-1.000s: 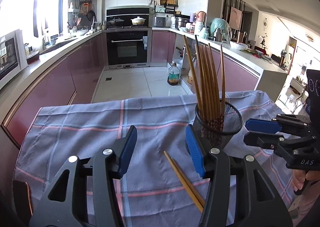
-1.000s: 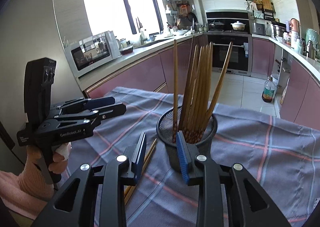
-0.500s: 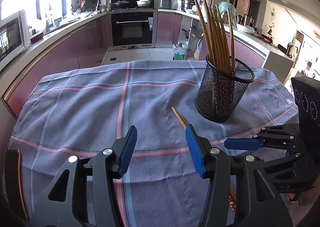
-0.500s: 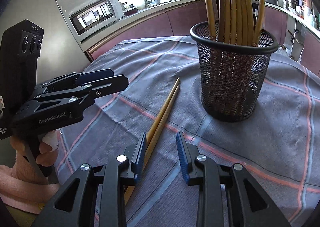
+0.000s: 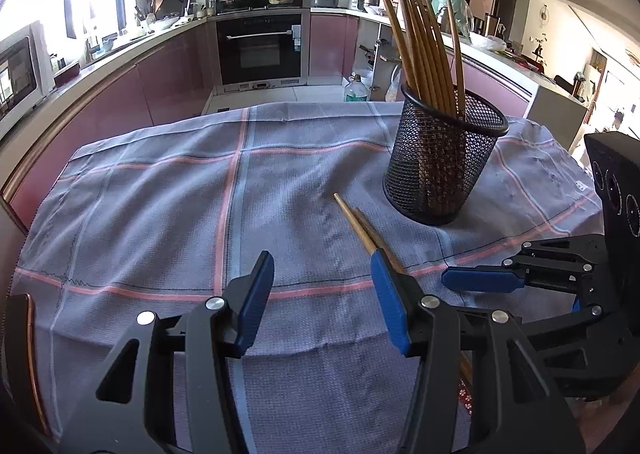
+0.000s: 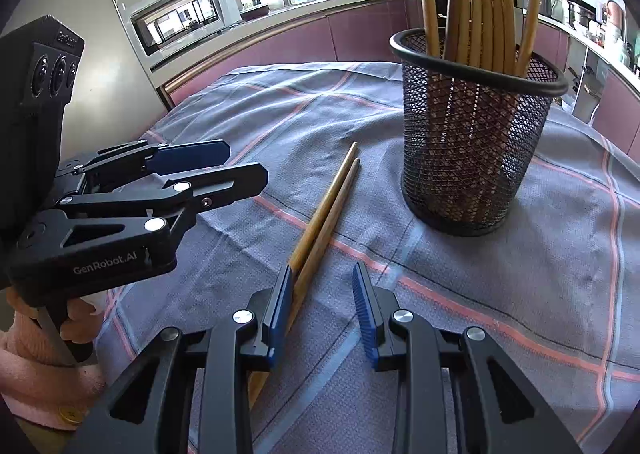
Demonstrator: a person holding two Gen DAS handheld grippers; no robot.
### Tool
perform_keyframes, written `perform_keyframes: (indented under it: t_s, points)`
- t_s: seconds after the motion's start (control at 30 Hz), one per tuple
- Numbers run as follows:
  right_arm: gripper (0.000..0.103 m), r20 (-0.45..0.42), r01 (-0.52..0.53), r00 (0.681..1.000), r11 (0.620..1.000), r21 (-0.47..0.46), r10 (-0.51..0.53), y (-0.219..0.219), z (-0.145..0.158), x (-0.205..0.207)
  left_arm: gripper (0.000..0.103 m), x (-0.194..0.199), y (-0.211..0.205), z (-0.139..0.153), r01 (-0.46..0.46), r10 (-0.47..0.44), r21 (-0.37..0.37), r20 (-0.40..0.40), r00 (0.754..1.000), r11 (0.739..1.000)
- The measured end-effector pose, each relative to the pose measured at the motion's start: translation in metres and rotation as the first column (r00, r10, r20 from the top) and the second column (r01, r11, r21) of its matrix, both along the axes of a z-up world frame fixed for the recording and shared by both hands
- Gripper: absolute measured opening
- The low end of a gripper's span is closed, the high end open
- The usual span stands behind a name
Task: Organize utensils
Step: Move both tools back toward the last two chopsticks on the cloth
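I have two loose chopsticks (image 6: 326,210) lying side by side on the checked cloth (image 6: 500,274), just beside the black mesh holder (image 6: 476,142), which already stands upright full of chopsticks. From the right wrist camera the pair runs from about 6 o'clock up toward 12, leaning slightly to 1 o'clock, with the far tips ending near the holder's base at its 9 o'clock side and not touching it.

My right gripper (image 6: 322,308) is the nearer one. Its jaws stand apart with nothing pinched. The near part of the pair passes right along the inner face of the left finger (image 6: 280,306), so the sticks sit off-centre in the gap; whether that pad touches them I cannot tell. The long axis runs nearly along the gripper's pointing line, not across it, so I judge that closing here would squeeze the pair sideways, which suits a pinch if I shift a little to 9 o'clock first.

My left gripper (image 5: 320,302) is also spread and empty. In its view the same chopsticks (image 5: 360,226) emerge from behind its right finger (image 5: 390,306) and run toward 11 o'clock, so they lie outside its gap, with the holder (image 5: 440,166) at about 1 o'clock.
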State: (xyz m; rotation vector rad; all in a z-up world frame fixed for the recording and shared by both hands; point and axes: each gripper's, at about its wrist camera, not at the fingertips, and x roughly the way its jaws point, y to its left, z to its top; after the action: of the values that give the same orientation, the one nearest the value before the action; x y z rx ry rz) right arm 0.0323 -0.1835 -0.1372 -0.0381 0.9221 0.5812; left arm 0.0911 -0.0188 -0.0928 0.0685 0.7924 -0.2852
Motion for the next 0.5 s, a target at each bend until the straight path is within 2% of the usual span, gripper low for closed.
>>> perform_keyframes:
  t_s: [0.5]
  points:
    - [0.028, -0.011, 0.031, 0.999, 0.999, -0.006, -0.032, -0.014, 0.001, 0.007, 0.05, 0.021, -0.029, -0.018, 0.074, -0.072, 0.022, -0.078, 0.994, 0.997]
